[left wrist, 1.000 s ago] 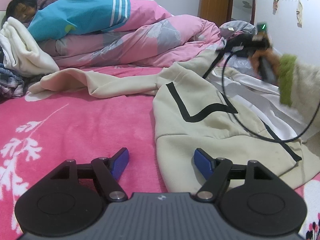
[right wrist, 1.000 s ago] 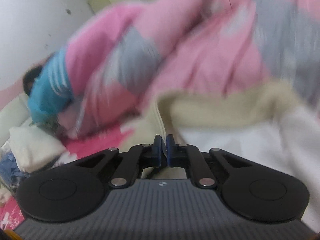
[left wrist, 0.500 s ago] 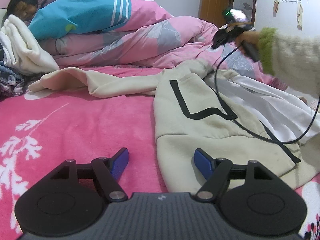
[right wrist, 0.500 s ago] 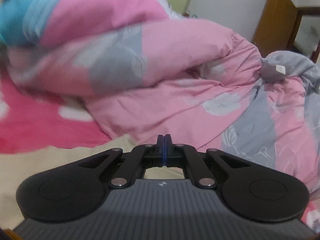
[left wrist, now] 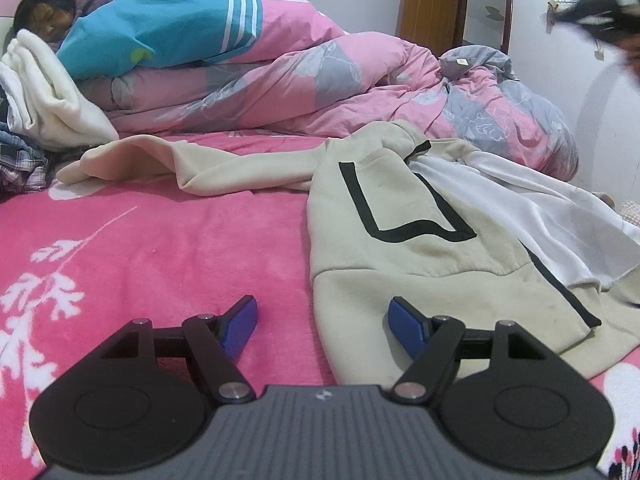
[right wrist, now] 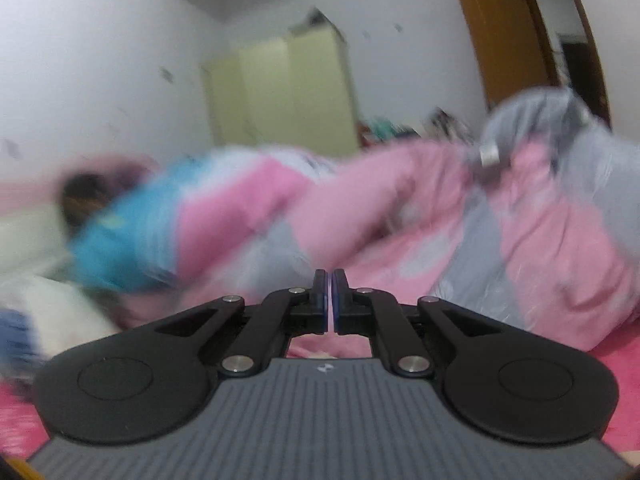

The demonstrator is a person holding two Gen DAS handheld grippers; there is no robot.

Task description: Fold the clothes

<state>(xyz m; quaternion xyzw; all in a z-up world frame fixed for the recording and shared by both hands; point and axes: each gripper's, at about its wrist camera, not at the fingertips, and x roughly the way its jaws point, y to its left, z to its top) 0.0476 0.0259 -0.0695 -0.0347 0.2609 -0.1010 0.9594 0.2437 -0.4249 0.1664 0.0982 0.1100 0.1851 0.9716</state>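
A beige hoodie (left wrist: 408,240) with black trim lies crumpled on the pink bedspread (left wrist: 160,248), one sleeve (left wrist: 192,166) stretched out to the left and its white lining (left wrist: 540,216) showing on the right. My left gripper (left wrist: 322,322) hovers low over the hoodie's hem, open, with its blue pads apart and nothing between them. In the left wrist view my right gripper is a dark blur at the top right corner, high above the bed. In its own blurred view the right gripper (right wrist: 330,300) is shut with nothing between its pads, facing the heaped quilt.
A pink and grey quilt (left wrist: 340,80) is heaped along the far side of the bed, with a person (left wrist: 48,16) lying under it at the far left. Folded white and checked clothes (left wrist: 44,100) are stacked at the left edge. A wooden door (left wrist: 432,8) stands behind.
My right gripper has left the hoodie and swung up and to the right, out to the top corner of the left wrist view. The hoodie's upper part has settled. My left gripper has not moved.
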